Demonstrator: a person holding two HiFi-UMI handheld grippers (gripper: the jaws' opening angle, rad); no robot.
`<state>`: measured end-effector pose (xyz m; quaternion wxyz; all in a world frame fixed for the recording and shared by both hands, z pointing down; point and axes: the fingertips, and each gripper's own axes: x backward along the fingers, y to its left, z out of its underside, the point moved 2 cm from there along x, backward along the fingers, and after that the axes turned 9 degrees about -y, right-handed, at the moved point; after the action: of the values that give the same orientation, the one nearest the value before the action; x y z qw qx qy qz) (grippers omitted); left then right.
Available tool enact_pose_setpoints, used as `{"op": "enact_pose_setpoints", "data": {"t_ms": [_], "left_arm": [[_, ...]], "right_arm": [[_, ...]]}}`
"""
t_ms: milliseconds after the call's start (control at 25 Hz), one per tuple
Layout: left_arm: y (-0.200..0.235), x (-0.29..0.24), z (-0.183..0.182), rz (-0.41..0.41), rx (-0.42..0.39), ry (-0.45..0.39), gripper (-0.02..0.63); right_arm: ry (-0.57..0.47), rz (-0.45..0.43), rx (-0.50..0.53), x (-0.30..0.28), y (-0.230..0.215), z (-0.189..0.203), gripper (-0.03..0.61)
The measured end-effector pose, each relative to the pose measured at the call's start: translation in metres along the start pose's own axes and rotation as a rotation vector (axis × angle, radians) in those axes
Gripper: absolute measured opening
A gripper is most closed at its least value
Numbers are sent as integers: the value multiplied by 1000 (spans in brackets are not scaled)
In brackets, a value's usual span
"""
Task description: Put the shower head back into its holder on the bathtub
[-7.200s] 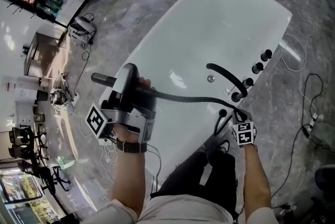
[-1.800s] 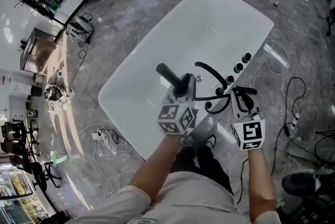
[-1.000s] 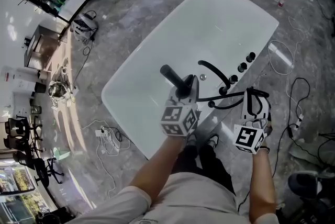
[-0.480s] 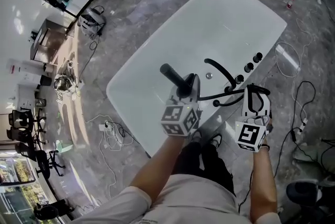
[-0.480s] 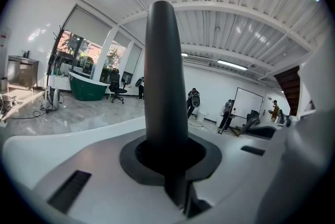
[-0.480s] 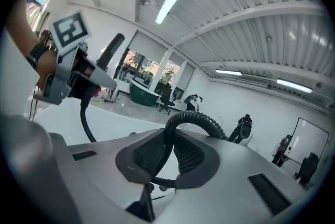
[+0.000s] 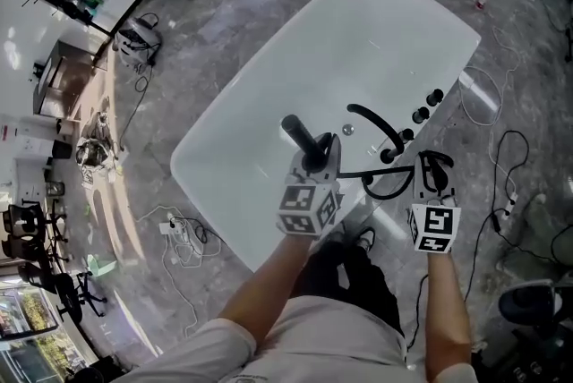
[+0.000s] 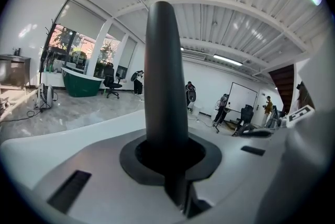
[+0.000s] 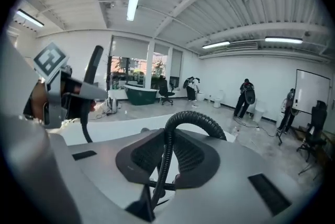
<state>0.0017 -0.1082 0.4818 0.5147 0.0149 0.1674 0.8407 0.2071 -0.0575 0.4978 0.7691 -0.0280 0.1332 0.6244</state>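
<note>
Over the white bathtub (image 7: 269, 95), by its fitting-side rim: both grippers up, nothing seated yet. Left gripper (image 7: 320, 156) jaws clamped round the black shower head (image 7: 301, 136), wand sticking up and away past the pads, above the tub interior and near the curved spout (image 7: 374, 119). Right gripper (image 7: 431, 177) jaws pinching the ribbed hose (image 7: 383, 191), slack loop hanging between the two grippers. Holder probably the small black socket (image 7: 389, 156) at the near end of the fitting row, just beside the spout base; can't confirm from the head view.

Suggest:
- feed hose slack down first with the right, to kill the loop
- line wand axis up with the socket before lowering
- go in straight, no side load
- release left only once seated
- avoid snagging hose on the knobs (image 7: 421, 114)
</note>
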Motion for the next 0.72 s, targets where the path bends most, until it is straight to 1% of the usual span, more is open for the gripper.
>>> {"op": "enact_pose_setpoints", "data": {"t_ms": [80,160,240,320,440,520,640,720], "left_arm": [[6,-1,-1,11,6,-2,40],[7,-5,-3,29,6,-6,40],[7,-9,-6,49,6,-7,40],[9,-11,-7,59,5,-2,40],[14,-14,-4,56,-4,7,40],[17,-19,-2,47,-10,14,40],[20,-19,3,26,-13,28,40],[20,-19,5,16,-18,33,40]], "right_arm": [[-39,38,-77,0,-14,-16,61],[-61,38,-222,2,-22,-25,61],[-58,23,-382,6,-23,-21,61],[-16,19,-473,12,-17,0,61],[57,19,-508,18,-10,33,61],[68,16,-508,16,-10,41,61],[26,-5,-525,10,-16,28,61],[-18,-24,-571,5,-24,15,61]]}}
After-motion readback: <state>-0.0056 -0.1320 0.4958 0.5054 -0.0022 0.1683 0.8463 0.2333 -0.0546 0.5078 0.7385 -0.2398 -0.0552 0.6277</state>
